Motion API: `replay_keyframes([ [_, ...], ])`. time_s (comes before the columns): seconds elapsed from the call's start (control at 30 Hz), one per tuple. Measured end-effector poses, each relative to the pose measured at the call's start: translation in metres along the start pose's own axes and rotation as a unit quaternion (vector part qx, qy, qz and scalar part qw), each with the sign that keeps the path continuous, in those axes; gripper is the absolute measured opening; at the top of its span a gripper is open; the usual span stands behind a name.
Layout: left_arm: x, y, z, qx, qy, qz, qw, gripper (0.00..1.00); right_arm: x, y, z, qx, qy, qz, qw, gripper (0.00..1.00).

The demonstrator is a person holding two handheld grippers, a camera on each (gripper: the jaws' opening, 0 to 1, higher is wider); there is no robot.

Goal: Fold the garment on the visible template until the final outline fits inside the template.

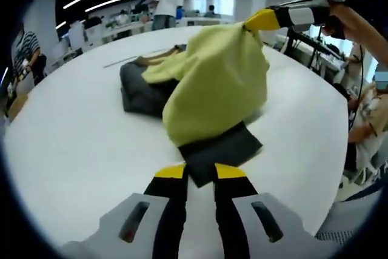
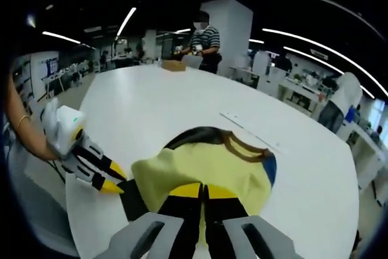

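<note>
A yellow garment (image 1: 215, 83) with a brown collar (image 2: 242, 147) and a blue patch (image 2: 270, 168) hangs bunched over the white round table (image 1: 79, 144). Dark grey cloth (image 1: 140, 92) lies under it; I cannot tell whether it belongs to the garment. My left gripper (image 1: 201, 171) is shut on a flat dark grey corner (image 1: 221, 150) near the table's front. The right gripper (image 1: 257, 22) comes in from the upper right, pinching the yellow cloth and holding it up. In the right gripper view my right gripper (image 2: 203, 191) is shut on yellow fabric, and the left gripper (image 2: 115, 185) holds the dark corner at the left.
A thin strip (image 2: 248, 130) lies on the table beyond the garment. A cardboard box (image 2: 173, 63) sits at the far edge by a standing person (image 2: 206, 39). Another person (image 1: 167, 4) stands past the table. Desks and chairs ring the room.
</note>
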State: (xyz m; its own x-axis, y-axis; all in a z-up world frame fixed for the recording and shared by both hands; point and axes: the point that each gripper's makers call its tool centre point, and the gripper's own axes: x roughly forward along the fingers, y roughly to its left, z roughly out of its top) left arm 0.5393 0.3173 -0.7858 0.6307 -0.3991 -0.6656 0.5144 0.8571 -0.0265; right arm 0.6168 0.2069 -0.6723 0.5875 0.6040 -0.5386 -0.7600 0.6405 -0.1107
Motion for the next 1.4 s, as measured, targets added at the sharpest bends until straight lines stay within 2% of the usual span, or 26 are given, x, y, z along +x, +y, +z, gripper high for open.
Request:
replay_keyframes([
  [0.17, -0.002, 0.0, -0.001, -0.031, 0.007, 0.011, 0.9994, 0.08, -0.001, -0.001, -0.001, 0.001, 0.0, -0.002, 1.0, 0.0],
  [0.23, -0.002, 0.0, -0.001, -0.047, 0.007, 0.005, 0.9989, 0.02, -0.002, -0.003, -0.001, 0.002, 0.0, -0.003, 1.0, 0.0],
  [0.37, -0.003, 0.003, 0.0, -0.062, 0.008, 0.003, 0.9981, 0.01, -0.004, -0.006, 0.0, 0.003, -0.002, -0.006, 1.0, 0.0],
  [0.5, -0.015, 0.013, 0.012, -0.008, -0.009, 0.017, 0.9998, 0.0, -0.006, -0.011, 0.002, 0.007, -0.007, -0.013, 0.9999, 0.0],
  [0.6, -0.029, 0.028, 0.017, -0.007, -0.017, 0.027, 0.9995, 0.0, -0.007, -0.013, 0.004, 0.01, -0.009, -0.016, 0.9998, 0.0],
  [0.73, -0.044, 0.054, 0.018, -0.028, -0.016, 0.04, 0.9987, 0.0, -0.006, -0.01, 0.003, 0.008, -0.007, -0.011, 0.9999, 0.0],
  [0.93, -0.064, 0.084, 0.019, -0.017, -0.02, 0.064, 0.9976, 0.0, -0.006, -0.007, 0.004, 0.01, -0.007, -0.006, 0.9999, 0.0],
  [1.13, -0.082, 0.105, 0.013, -0.012, -0.014, 0.084, 0.9963, 0.0, -0.007, -0.005, 0.003, 0.014, -0.002, -0.002, 0.9999, 0.0],
  [1.3, -0.101, 0.135, 0.004, -0.014, -0.009, 0.117, 0.993, 0.0, -0.01, -0.005, -0.002, 0.033, 0.011, 0.003, 0.9994, 0.0],
  [1.4, -0.11, 0.148, -0.001, -0.028, -0.009, 0.132, 0.9909, 0.0, -0.01, -0.003, -0.003, 0.037, 0.015, 0.004, 0.9992, 0.0],
])
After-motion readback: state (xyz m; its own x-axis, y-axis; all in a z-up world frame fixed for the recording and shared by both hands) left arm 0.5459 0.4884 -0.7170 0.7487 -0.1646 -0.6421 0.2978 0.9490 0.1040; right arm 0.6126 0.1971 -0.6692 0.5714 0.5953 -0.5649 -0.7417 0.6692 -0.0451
